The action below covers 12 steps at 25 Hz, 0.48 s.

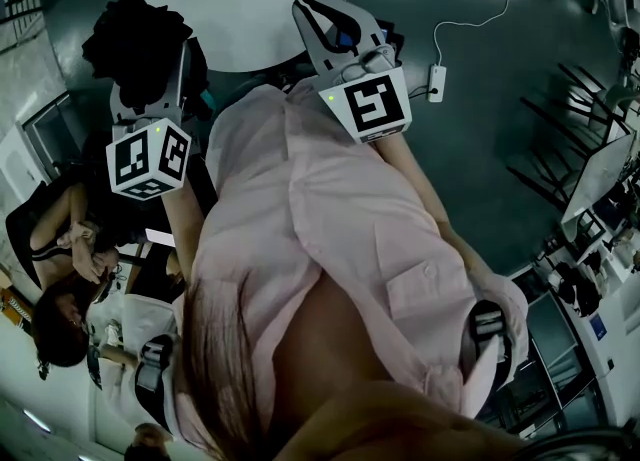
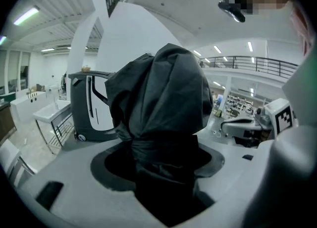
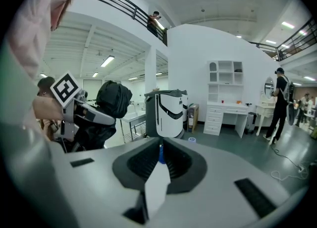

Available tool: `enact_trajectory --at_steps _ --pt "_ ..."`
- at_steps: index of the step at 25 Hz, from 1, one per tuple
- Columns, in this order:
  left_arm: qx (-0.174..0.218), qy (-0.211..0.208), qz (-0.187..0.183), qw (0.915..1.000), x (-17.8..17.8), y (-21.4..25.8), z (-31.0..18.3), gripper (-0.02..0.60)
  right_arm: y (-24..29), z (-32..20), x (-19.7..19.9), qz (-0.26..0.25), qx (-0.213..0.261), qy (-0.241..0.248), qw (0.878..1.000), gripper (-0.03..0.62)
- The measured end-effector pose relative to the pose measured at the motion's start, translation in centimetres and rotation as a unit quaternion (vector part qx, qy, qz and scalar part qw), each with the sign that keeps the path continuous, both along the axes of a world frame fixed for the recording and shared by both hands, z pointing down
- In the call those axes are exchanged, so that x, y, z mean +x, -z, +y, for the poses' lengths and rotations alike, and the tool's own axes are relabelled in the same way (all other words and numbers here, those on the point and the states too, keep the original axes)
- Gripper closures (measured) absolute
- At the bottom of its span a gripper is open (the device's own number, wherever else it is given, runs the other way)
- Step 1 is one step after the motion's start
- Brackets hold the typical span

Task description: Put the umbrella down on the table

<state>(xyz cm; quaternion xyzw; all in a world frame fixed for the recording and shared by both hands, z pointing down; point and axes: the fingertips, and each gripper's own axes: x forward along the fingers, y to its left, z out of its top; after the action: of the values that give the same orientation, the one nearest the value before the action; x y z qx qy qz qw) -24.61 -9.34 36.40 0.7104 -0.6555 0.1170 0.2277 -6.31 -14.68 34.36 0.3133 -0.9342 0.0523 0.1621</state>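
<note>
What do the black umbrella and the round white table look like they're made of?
Umbrella: thin black woven fabric, probably nylon or polyester. It looks matte with a faint sheen, and it bunches into soft creases and folds.
Table: the top is smooth, white and low-gloss, with no grain showing. It may be laminate or painted board, but the look leaves that open.

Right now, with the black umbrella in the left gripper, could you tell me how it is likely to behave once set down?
The umbrella bulges in loose folds above the left gripper, so its cloth will probably sag and flop. Bunched and roundish, it may roll a little on the white table.
</note>
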Motion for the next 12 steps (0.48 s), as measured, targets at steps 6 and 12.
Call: enact_trajectory --at_steps 6,12 --pt "-0.085 -0.061 -0.039 0.9937 0.2 -6.6 -2.5 0.268 -0.2 -0.6 0.2 0.004 -0.003 -0.019 1.000 0.553" --pt "-0.159 -0.108 -0.021 0.9810 3.2 -12.9 -5.2 0.268 0.0 -1.0 2.1 0.009 -0.005 -0.047 0.999 0.553"
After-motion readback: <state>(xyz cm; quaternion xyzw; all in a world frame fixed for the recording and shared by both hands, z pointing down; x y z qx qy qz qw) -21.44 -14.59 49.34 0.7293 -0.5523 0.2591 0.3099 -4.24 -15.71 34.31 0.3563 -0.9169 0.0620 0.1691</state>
